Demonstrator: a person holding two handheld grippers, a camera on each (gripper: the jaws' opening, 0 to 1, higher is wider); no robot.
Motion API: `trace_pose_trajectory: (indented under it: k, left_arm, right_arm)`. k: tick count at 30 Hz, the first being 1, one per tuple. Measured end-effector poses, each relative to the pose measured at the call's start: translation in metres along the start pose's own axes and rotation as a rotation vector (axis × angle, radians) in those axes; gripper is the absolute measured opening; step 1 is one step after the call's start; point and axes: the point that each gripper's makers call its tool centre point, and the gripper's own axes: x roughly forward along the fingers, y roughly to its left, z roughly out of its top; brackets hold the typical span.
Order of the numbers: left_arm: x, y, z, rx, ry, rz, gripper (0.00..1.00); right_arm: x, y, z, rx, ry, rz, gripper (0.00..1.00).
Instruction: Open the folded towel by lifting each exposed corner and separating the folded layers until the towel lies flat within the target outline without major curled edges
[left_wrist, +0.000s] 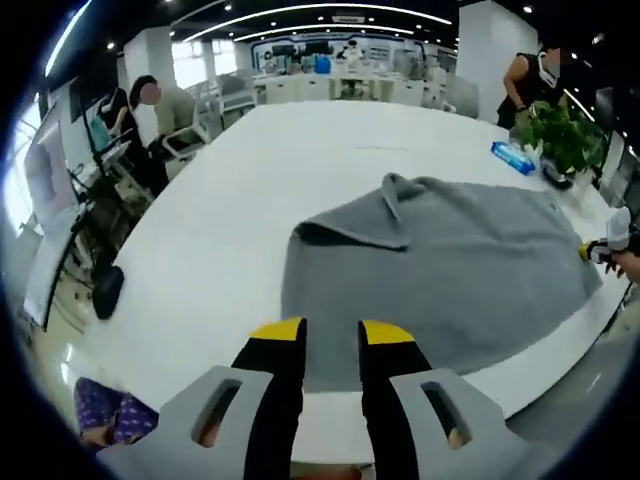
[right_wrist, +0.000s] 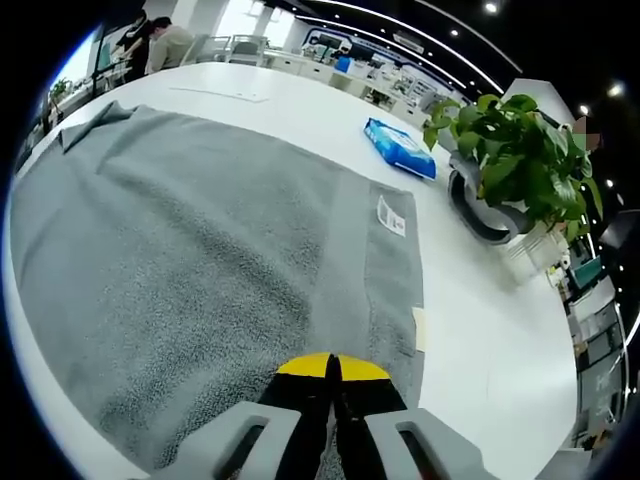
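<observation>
Right gripper view, towel (right_wrist: 200, 250) pinched between fingers (right_wrist: 305, 368)

Bright, even light falls from long ceiling strips (left_wrist: 300, 12) and small spot lamps. The white desk (left_wrist: 250, 190) glares softly, nearly shadowless. Windows at far left blow out white. Fisheye bending curves both views' edges; distant office detail is soft.
</observation>
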Motion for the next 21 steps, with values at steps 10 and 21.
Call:
trace_pose_trajectory:
  k: [10,21]
  left_arm:
    - [0.039,-0.036,0.029,0.122,-0.023,-0.093,0.22]
    - [0.084,-0.072,0.041,0.252,-0.003,-0.183,0.25]
  right_arm:
    - [0.001,0.0,0.0,0.005,-0.01,0.002,0.0]
    - [0.001,0.0,0.0,-0.009,-0.016,-0.007,0.0]
